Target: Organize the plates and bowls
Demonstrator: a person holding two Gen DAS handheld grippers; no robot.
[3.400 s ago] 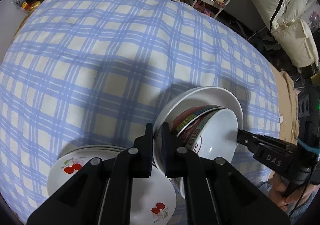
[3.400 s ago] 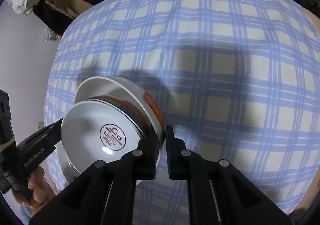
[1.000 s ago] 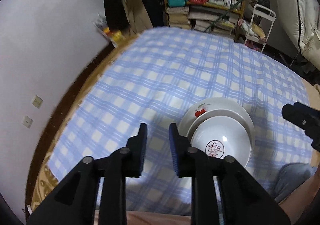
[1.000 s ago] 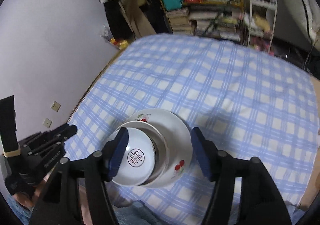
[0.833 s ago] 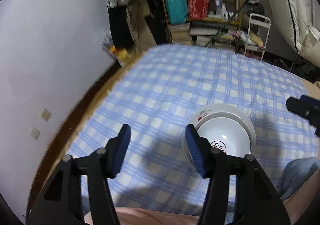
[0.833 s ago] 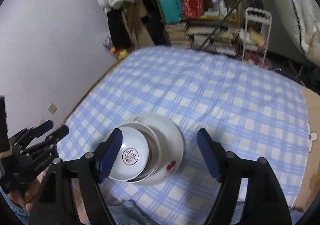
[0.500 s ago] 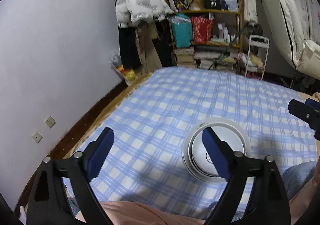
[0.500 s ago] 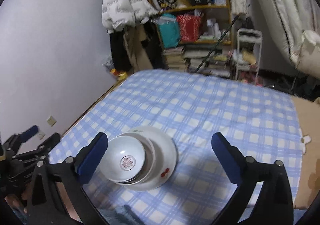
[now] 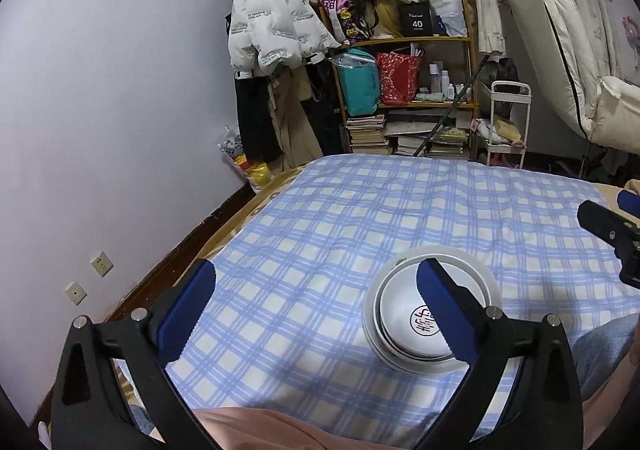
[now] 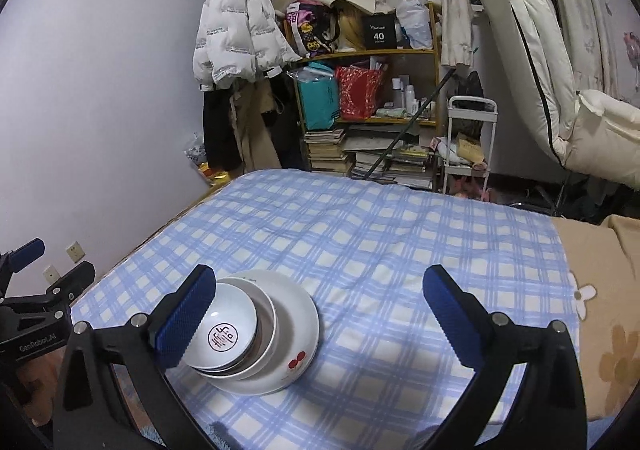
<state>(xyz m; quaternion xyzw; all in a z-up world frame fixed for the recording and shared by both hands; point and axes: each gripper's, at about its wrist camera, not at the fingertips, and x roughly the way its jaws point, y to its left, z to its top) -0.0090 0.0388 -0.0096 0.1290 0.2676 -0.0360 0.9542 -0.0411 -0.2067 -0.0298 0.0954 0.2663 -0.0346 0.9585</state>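
Observation:
A white bowl with a red seal mark [image 9: 416,326] [image 10: 228,334] sits nested in another bowl on a stack of white cherry-print plates [image 9: 472,266] [image 10: 296,342], on the blue plaid bedcover [image 9: 360,218] [image 10: 380,250]. My left gripper [image 9: 316,302] is wide open and empty, raised well above and back from the stack. My right gripper [image 10: 320,314] is wide open and empty, also raised. The right gripper's tip [image 9: 604,226] shows at the left wrist view's right edge. The left gripper [image 10: 36,314] shows at the right wrist view's left edge.
A cluttered shelf with bags and stacked books [image 9: 404,106] [image 10: 368,110] stands beyond the bed's far end. A white puffer jacket [image 9: 272,26] hangs on the left wall. A white cart [image 10: 468,142] and cream cushions [image 10: 560,82] stand at the right.
Both grippers let go of the bowls and plates, opened wide and rose back from the bed. The bowls now rest stacked on the plates.

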